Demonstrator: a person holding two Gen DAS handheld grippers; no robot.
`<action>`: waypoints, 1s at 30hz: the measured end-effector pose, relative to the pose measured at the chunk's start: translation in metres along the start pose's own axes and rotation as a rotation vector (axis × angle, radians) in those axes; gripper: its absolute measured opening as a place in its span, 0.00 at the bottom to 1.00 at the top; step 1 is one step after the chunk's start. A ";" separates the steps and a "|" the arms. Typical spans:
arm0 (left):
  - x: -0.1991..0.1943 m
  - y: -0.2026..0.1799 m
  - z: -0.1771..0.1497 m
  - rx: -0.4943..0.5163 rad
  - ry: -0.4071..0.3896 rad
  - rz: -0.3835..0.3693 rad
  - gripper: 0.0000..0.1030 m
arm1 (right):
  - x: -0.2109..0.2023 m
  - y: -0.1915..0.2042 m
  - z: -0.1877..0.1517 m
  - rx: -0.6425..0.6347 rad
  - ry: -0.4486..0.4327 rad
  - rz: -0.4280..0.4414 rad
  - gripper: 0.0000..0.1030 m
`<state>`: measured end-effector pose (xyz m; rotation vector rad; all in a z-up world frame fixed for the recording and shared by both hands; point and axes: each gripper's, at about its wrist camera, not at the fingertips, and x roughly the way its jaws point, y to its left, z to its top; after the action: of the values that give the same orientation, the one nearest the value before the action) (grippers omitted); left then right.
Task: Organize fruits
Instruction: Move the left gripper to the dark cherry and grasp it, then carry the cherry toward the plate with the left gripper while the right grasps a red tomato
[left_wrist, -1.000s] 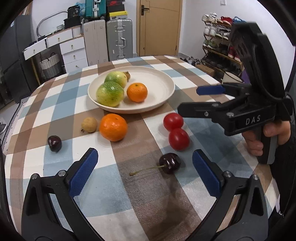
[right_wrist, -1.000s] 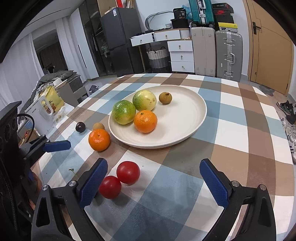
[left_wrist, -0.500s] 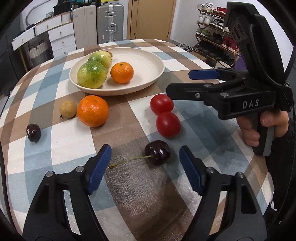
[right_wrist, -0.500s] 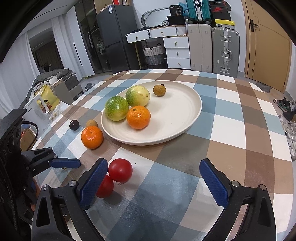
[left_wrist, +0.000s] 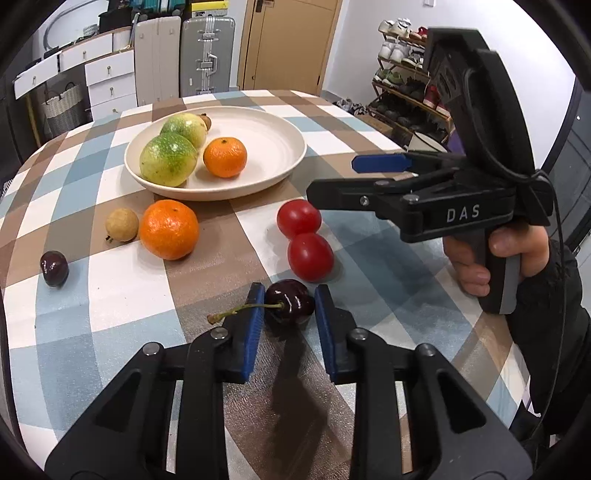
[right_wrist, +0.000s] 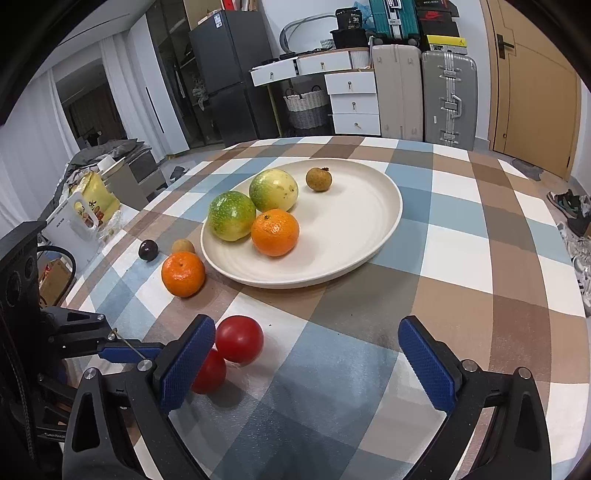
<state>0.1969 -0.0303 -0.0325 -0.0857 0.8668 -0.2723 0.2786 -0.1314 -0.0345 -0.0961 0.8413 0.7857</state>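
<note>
A dark cherry (left_wrist: 290, 301) with a long stem lies on the checked tablecloth, and my left gripper (left_wrist: 288, 293) is shut on it, one blue pad against each side. My right gripper (right_wrist: 306, 332) hovers open over the cloth, with two red tomatoes (right_wrist: 239, 339) by its left finger. It also shows from the side in the left wrist view, right gripper (left_wrist: 332, 177). The cream plate (left_wrist: 266, 125) holds two green fruits (left_wrist: 168, 158), an orange (left_wrist: 225, 157) and a small brown fruit. In front of it lie a second orange (left_wrist: 169, 229), a brown longan (left_wrist: 122, 224) and another cherry (left_wrist: 54, 268).
A person's hand (left_wrist: 480, 266) in a dark sleeve holds the right gripper. Beyond the round table (right_wrist: 461, 258) stand suitcases (right_wrist: 448, 96), white drawers (right_wrist: 354, 103), a fridge and a shoe rack (left_wrist: 406, 92). A box and bag (right_wrist: 88, 210) sit past the table's left edge.
My left gripper's jaws have closed from wide open onto the stemmed cherry, and the gripper has come slightly closer to it. The right gripper has stayed put and open.
</note>
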 end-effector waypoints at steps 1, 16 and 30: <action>-0.001 0.001 0.000 -0.003 -0.004 -0.001 0.24 | 0.001 0.000 0.000 0.001 0.004 0.004 0.99; -0.011 0.016 0.002 -0.050 -0.040 0.017 0.24 | 0.013 0.007 -0.002 -0.016 0.061 0.020 0.96; -0.011 0.022 0.000 -0.066 -0.038 0.036 0.24 | 0.023 0.013 0.002 0.015 0.115 0.188 0.50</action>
<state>0.1946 -0.0065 -0.0278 -0.1361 0.8391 -0.2082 0.2804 -0.1076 -0.0466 -0.0494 0.9754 0.9570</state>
